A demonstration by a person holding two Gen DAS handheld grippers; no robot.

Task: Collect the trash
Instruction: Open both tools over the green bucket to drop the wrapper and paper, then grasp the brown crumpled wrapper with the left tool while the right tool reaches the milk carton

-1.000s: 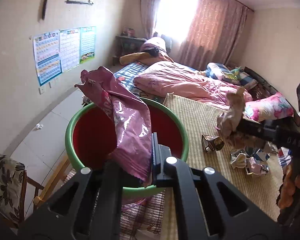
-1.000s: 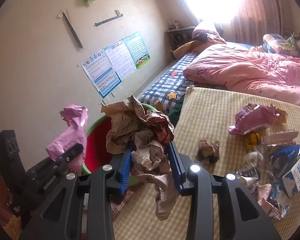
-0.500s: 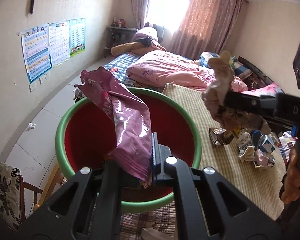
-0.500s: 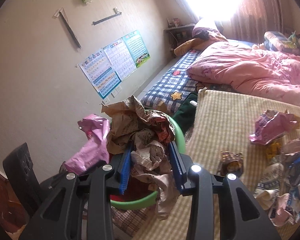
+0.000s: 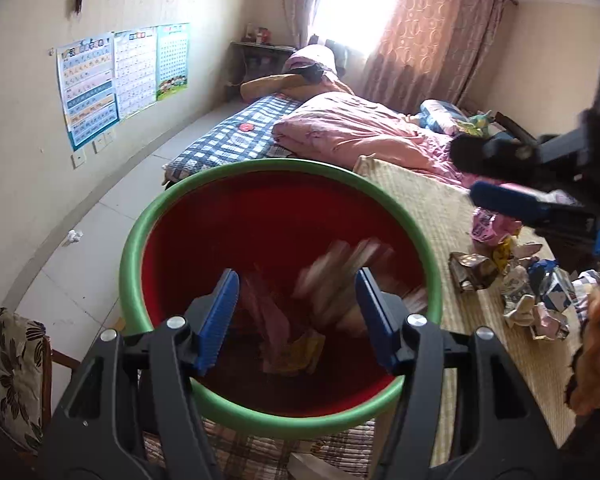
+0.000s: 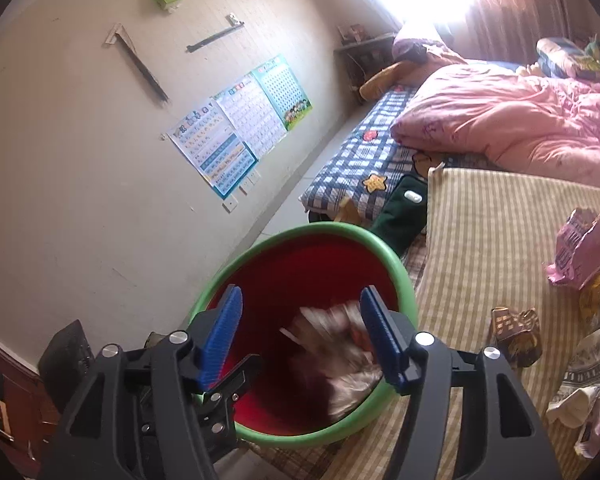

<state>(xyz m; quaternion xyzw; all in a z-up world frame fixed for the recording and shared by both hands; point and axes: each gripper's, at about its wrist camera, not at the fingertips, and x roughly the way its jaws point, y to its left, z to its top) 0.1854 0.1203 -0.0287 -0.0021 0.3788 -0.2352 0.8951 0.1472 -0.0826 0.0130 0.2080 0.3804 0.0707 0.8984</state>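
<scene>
Left wrist: blurred trash (image 5: 340,272) between spread jaws, inside basin (image 5: 140,232)

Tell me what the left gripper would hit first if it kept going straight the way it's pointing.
Probably the blurred trash inside the red bin; the left gripper is open above it.
</scene>
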